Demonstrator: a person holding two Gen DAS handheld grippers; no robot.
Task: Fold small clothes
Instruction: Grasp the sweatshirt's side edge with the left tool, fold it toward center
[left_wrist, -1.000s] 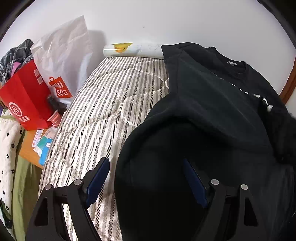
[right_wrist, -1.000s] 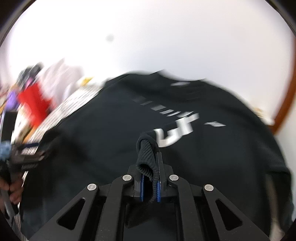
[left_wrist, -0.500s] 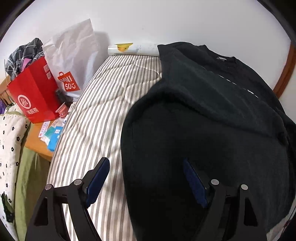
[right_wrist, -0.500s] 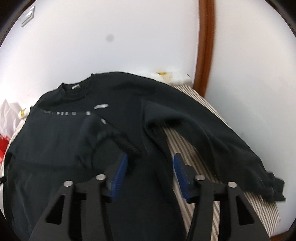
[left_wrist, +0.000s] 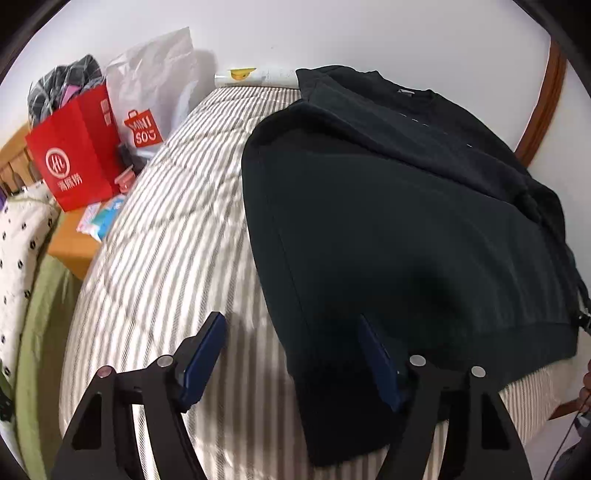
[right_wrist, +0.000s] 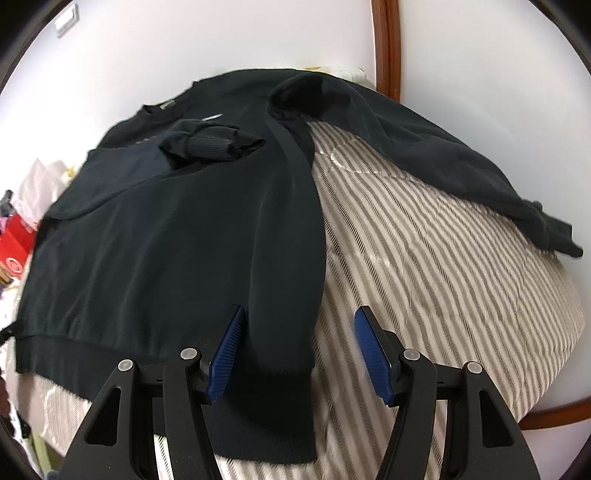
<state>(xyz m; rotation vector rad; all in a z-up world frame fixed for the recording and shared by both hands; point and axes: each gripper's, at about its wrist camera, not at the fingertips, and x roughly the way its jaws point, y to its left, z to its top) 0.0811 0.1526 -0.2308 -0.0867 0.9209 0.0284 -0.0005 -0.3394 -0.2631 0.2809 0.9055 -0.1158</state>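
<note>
A: Step in hand? One black sweatshirt (right_wrist: 173, 236) lies flat on the striped mattress (right_wrist: 443, 266). One sleeve is folded across the chest, its cuff (right_wrist: 214, 142) well ahead of the right tongs (right_wrist: 299, 354). The other sleeve (right_wrist: 443, 162) is spread out ahead and to their right.

B: Tong states: the right jaws are opening, not pressing, with the sweatshirt's side edge at the hem between them. The left tongs (left_wrist: 291, 363) are closing, with the opposite hem corner between the jaws; no grip seen yet.

A: My judgement: sleeve fold half done. The next move calls for a pinch on both hem corners, or on the spread sleeve.

B: Count: sweatshirts, one; sleeves, two; tongs, two; bags ahead-left of the left tongs, one red (left_wrist: 74, 155), one white (left_wrist: 151, 99).
</note>
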